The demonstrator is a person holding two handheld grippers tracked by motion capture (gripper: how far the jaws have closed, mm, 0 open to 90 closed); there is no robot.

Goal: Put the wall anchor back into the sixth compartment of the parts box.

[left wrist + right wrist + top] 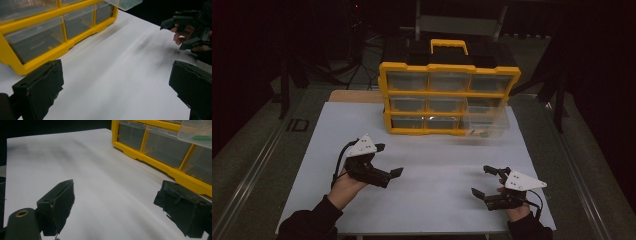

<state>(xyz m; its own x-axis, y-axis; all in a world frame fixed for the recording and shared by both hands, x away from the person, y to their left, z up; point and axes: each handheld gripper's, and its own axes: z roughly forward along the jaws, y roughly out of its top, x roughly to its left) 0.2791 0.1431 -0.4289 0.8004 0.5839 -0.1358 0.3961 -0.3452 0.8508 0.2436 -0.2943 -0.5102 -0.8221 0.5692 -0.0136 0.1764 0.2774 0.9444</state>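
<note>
A yellow organizer [449, 93] with clear drawers stands upright at the back middle of the white sheet [432, 175]. Its bottom right drawer [486, 125] is pulled out and holds something small and green [482, 134]. My left gripper [389, 159] rests at the front left, open and holding nothing. My right gripper [482, 180] is at the front right, also open and holding nothing. The left gripper view has wide-apart jaws [115, 87] over bare sheet, with the organizer [55, 53] to the upper left. In the right gripper view the jaws [120, 207] point toward the organizer [150, 162] and the open drawer [197, 131].
The white sheet covers a table with metal rails along both sides [257, 165]. Dark stands and cables fill the floor behind the organizer. Bare sheet lies between the two grippers and in front of the organizer. The other hand and its gripper [186, 32] appear far off in the left gripper view.
</note>
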